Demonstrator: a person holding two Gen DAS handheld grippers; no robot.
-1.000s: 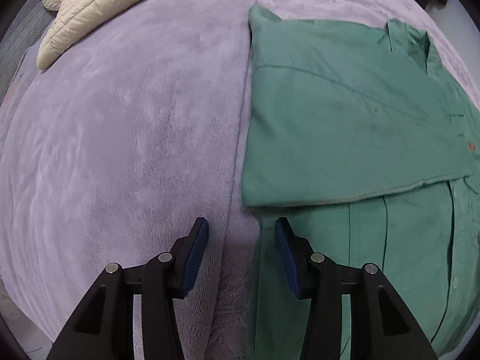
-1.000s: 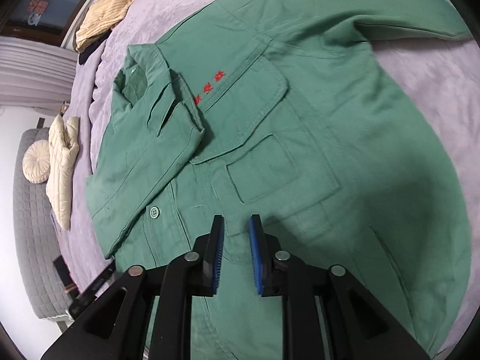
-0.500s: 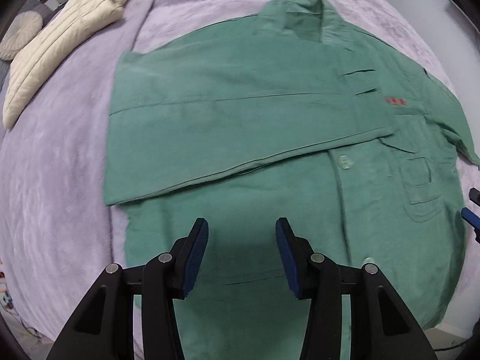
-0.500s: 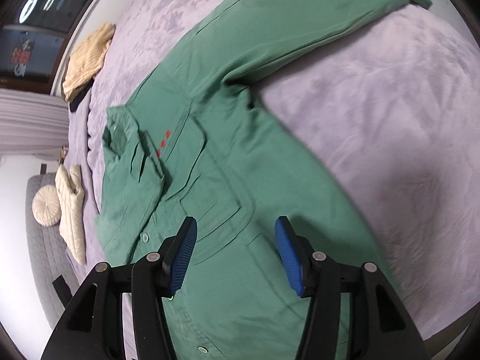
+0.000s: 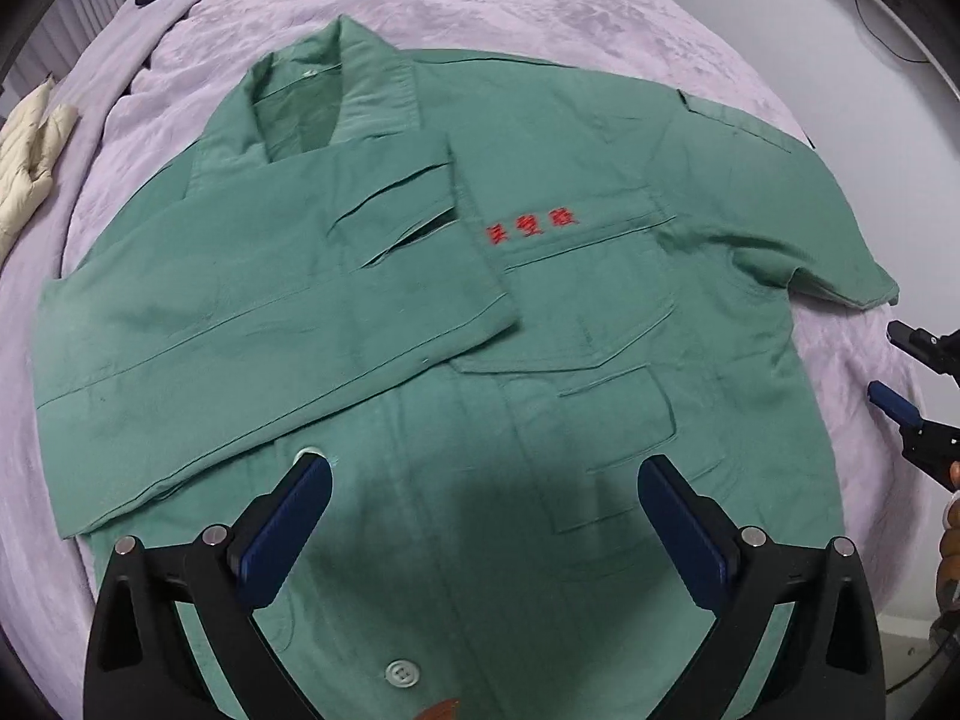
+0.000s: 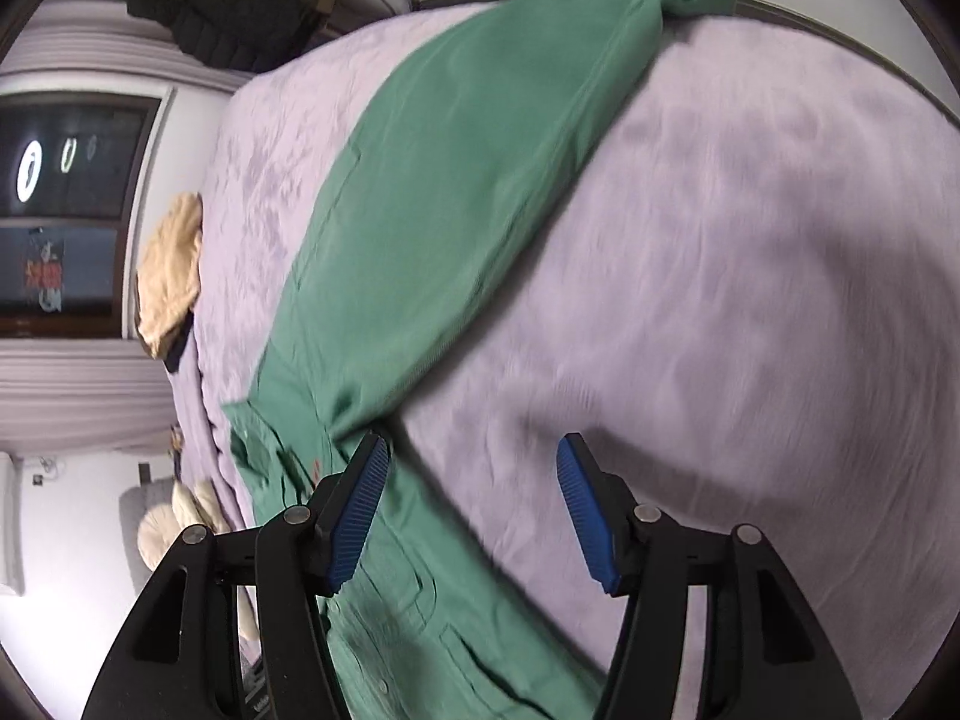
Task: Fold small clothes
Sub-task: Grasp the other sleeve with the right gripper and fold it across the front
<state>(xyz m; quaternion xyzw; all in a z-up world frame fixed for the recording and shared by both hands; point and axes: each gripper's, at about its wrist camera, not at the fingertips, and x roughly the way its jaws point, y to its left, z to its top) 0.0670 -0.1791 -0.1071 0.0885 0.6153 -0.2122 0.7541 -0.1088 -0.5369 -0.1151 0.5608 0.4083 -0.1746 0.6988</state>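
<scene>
A green button-up shirt (image 5: 540, 312) with red embroidery lies flat on the lilac bedspread (image 5: 540, 6). Its left sleeve (image 5: 252, 324) is folded across the chest. Its other sleeve (image 6: 480, 168) stretches out straight over the bed in the right wrist view. My left gripper (image 5: 483, 525) is open and empty, hovering above the shirt's lower front. My right gripper (image 6: 471, 504) is open and empty, above the bed beside the sleeve's armpit; it also shows at the right edge of the left wrist view (image 5: 900, 369).
A cream quilted jacket (image 5: 27, 162) lies at the bed's left edge. A yellow garment (image 6: 171, 276) lies on the far side of the bed. Dark clothes (image 6: 222, 6) hang beyond the bed near a window (image 6: 60, 210).
My left gripper swept from the shirt's left edge to above its front and opened wider. My right gripper opened and swung right, from the chest pocket to beside the outstretched sleeve.
</scene>
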